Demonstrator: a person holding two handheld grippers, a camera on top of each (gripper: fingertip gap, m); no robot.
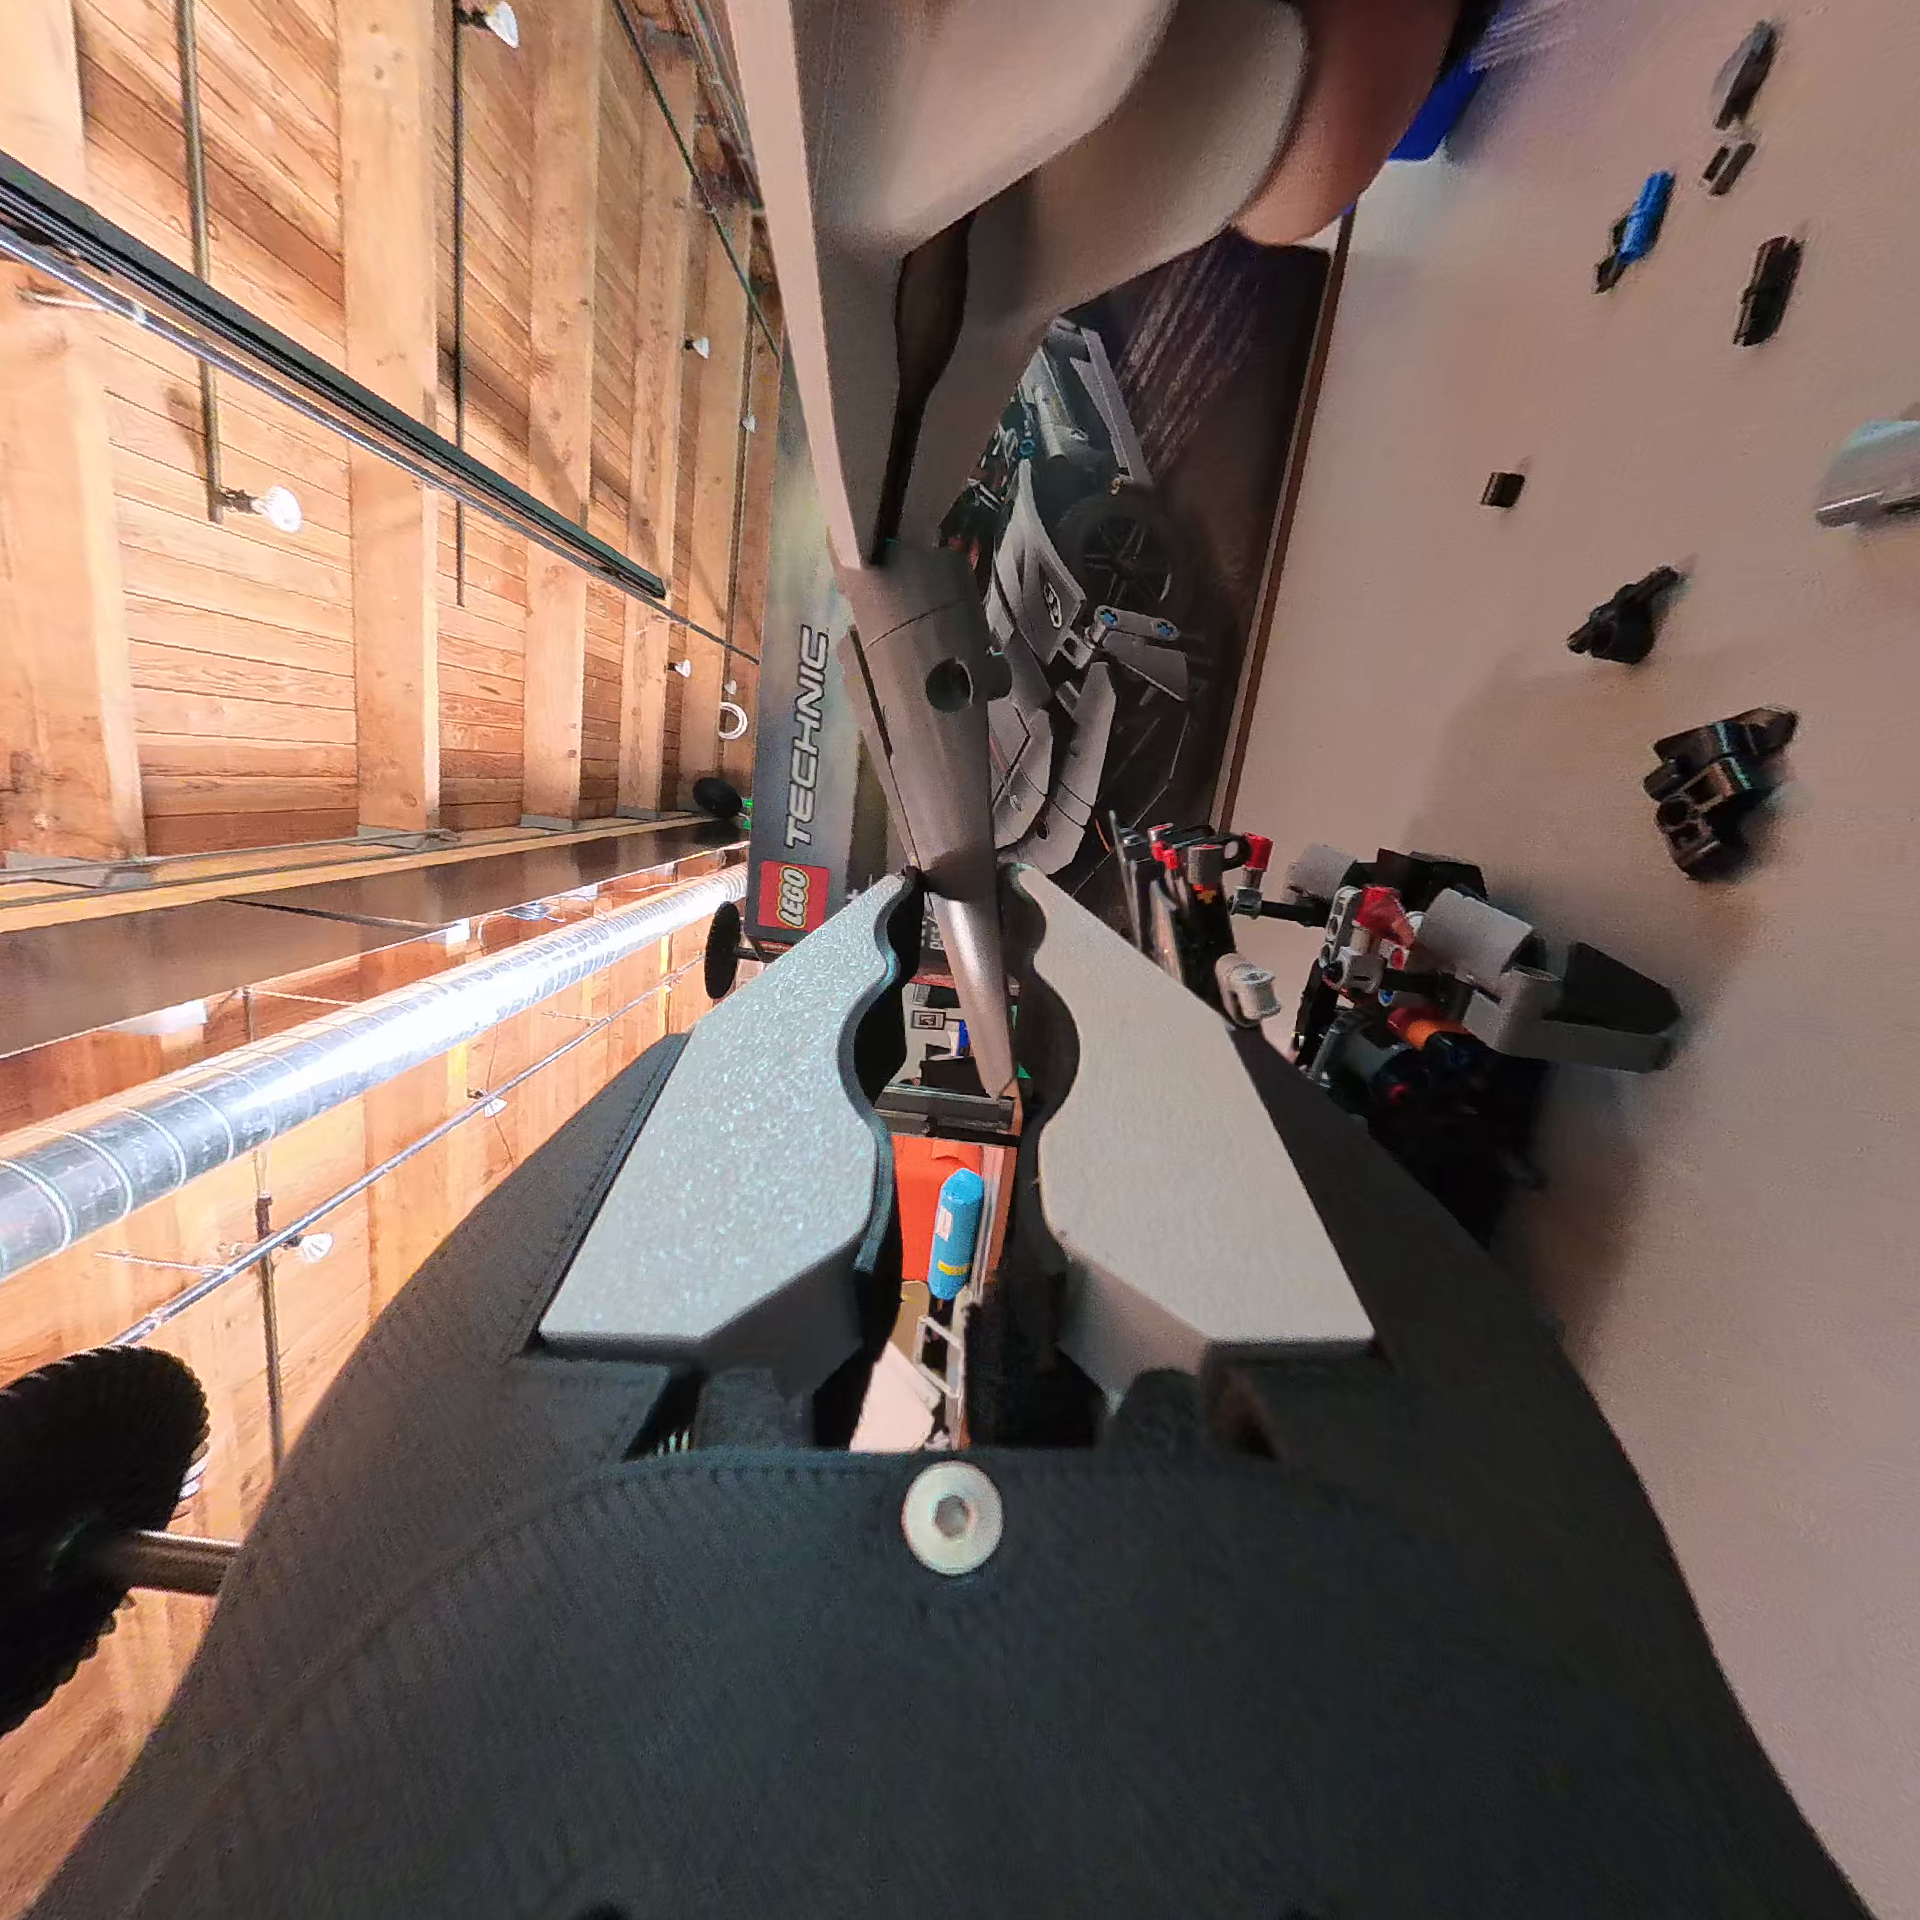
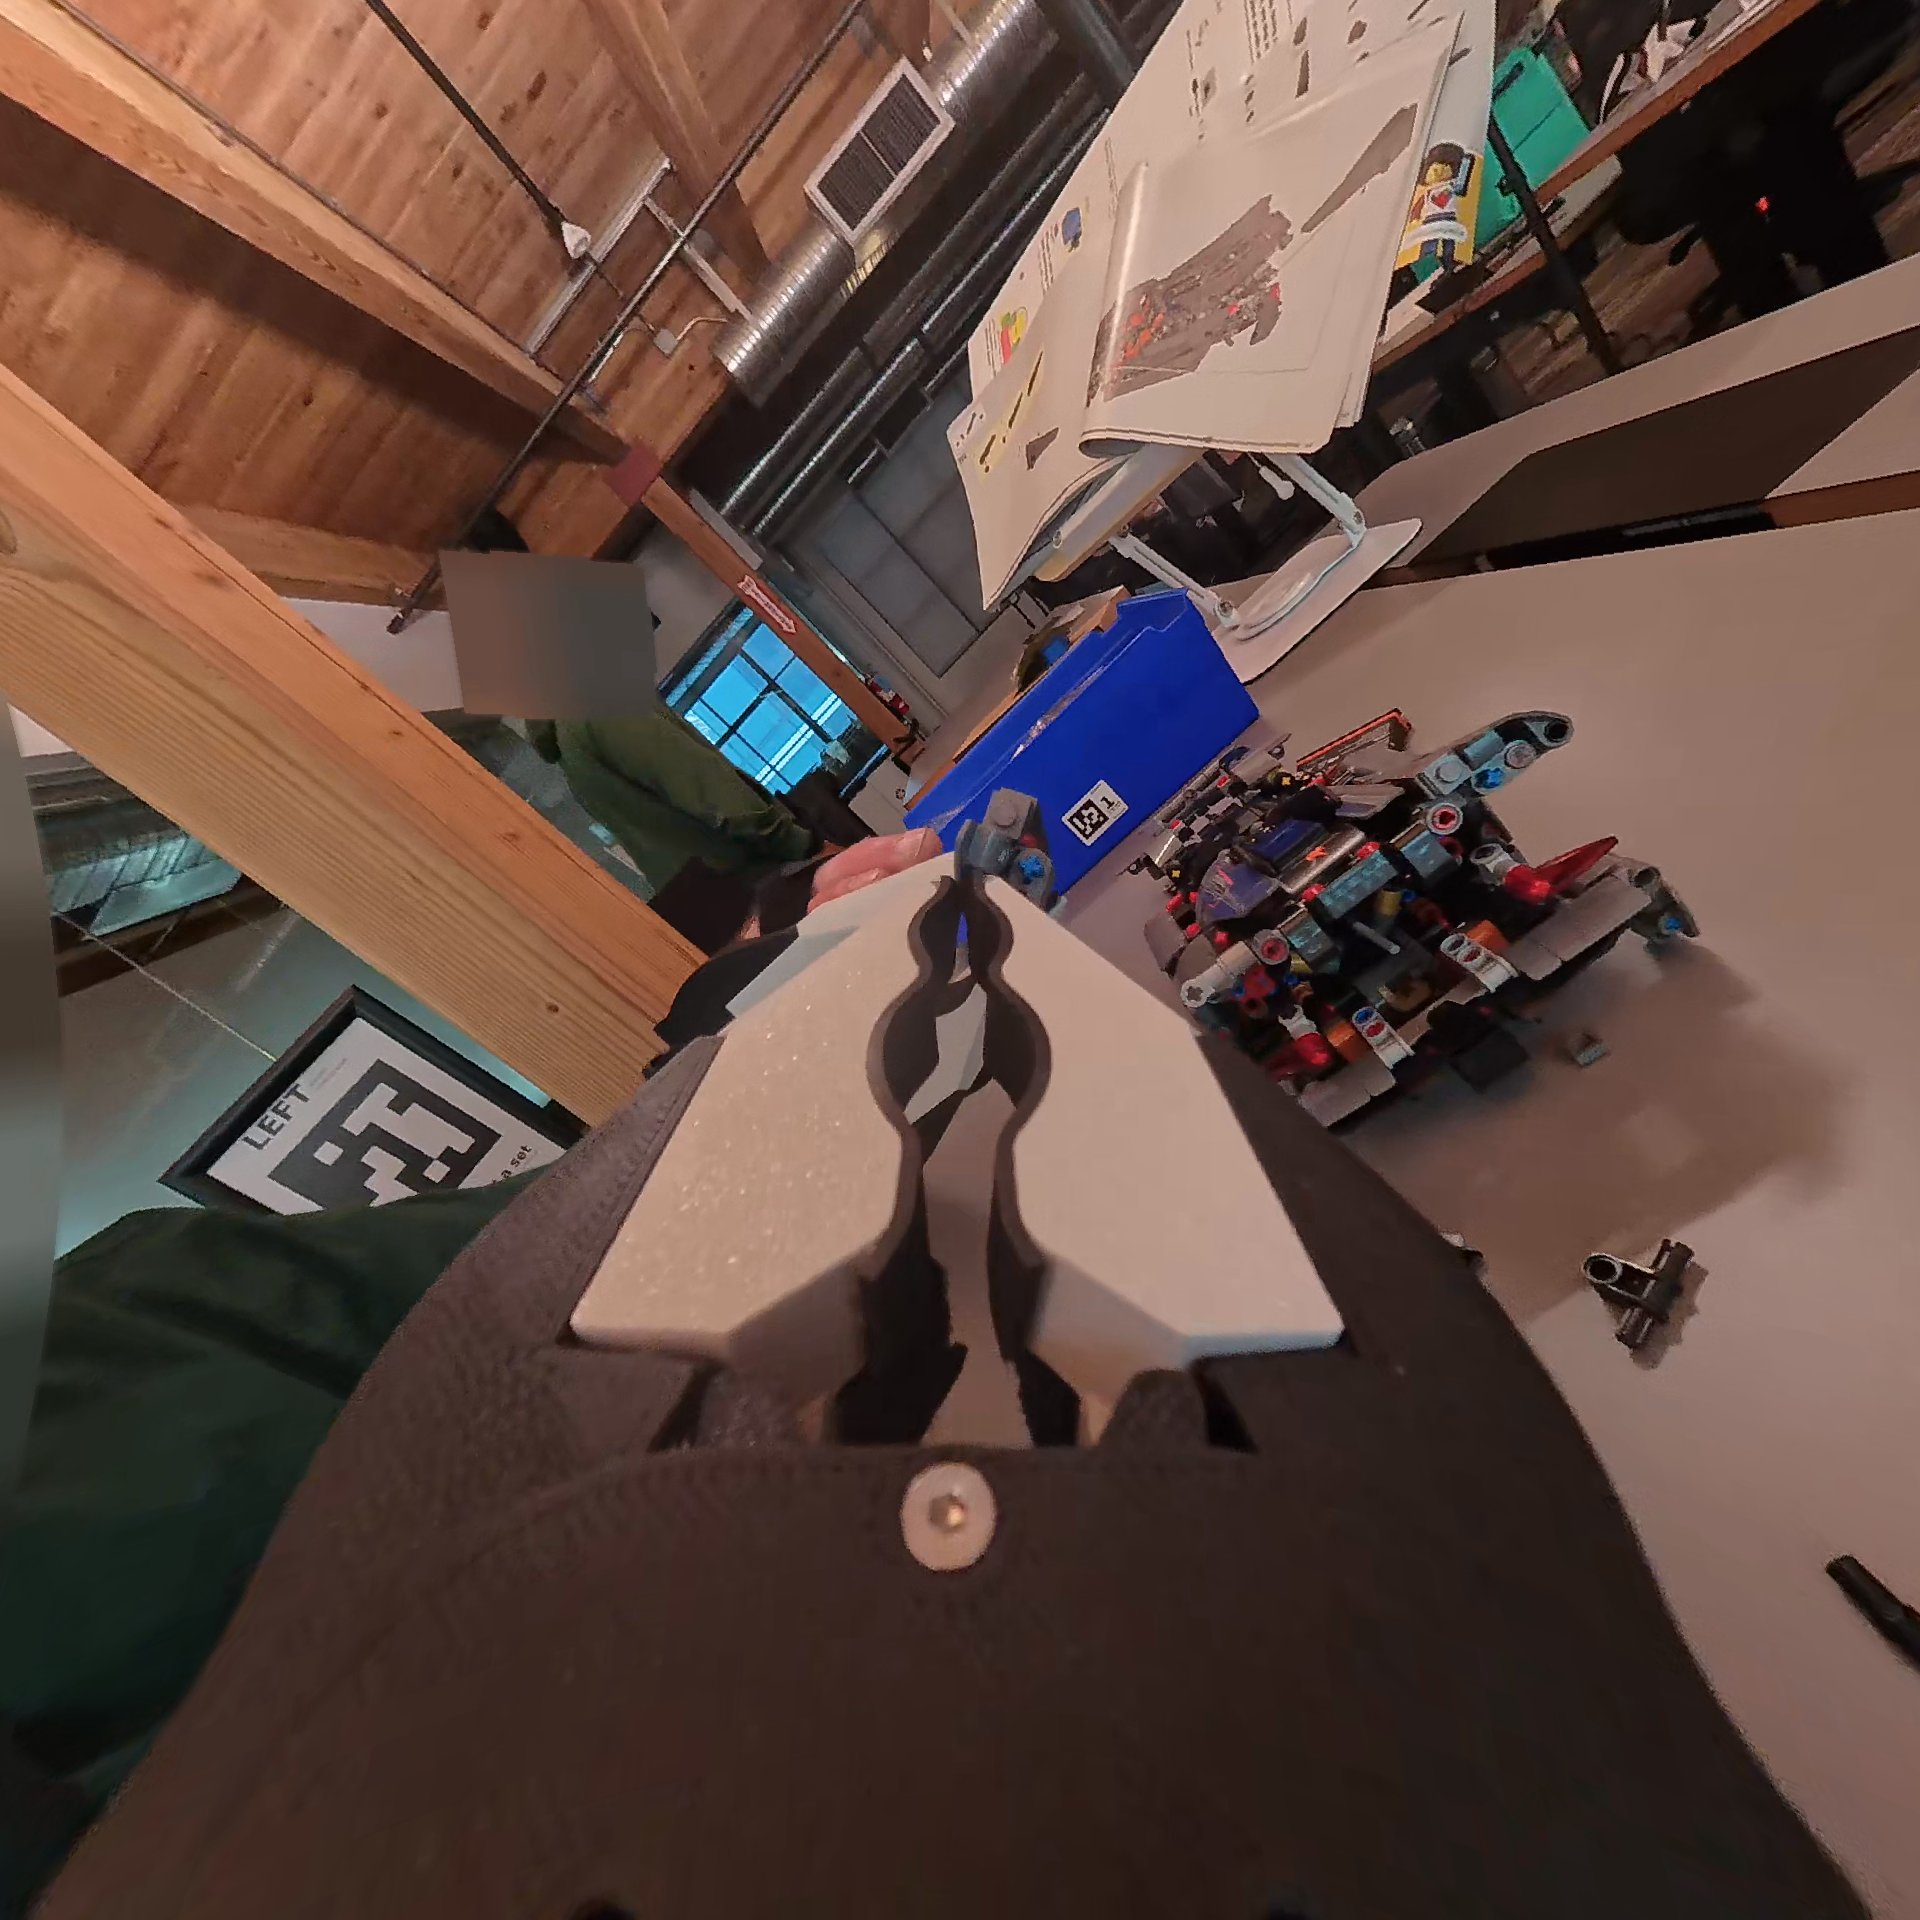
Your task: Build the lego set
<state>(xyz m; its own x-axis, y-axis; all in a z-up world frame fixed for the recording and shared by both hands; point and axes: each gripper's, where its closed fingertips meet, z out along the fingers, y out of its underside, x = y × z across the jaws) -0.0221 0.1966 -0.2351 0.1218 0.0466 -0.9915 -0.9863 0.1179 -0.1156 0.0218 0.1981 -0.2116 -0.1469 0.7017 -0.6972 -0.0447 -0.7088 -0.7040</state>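
My left gripper (image 1: 961,883) is shut on the narrow end of a long grey panel piece (image 1: 935,707), held in the air. My right gripper (image 1: 868,551) comes in from above and grips the panel's other end. In the right wrist view my right gripper (image 2: 961,894) is shut, and a grey piece with blue pins (image 2: 1006,836) sticks out past its tips. The left gripper's pale finger (image 2: 831,920) lies just beside it. The partly built car (image 1: 1434,966) stands on the white table (image 1: 1662,1299); it also shows in the right wrist view (image 2: 1403,925).
The set's box (image 1: 1122,540) stands behind the car. Loose black pieces (image 1: 1720,784), a blue one (image 1: 1642,223) and a grey curved one (image 1: 1881,478) lie on the table. A blue bin (image 2: 1122,748), an open instruction booklet on a stand (image 2: 1195,270) and black pins (image 2: 1642,1288) are nearby. The tips of one gripper are about 6 cm away from the tips of the other.
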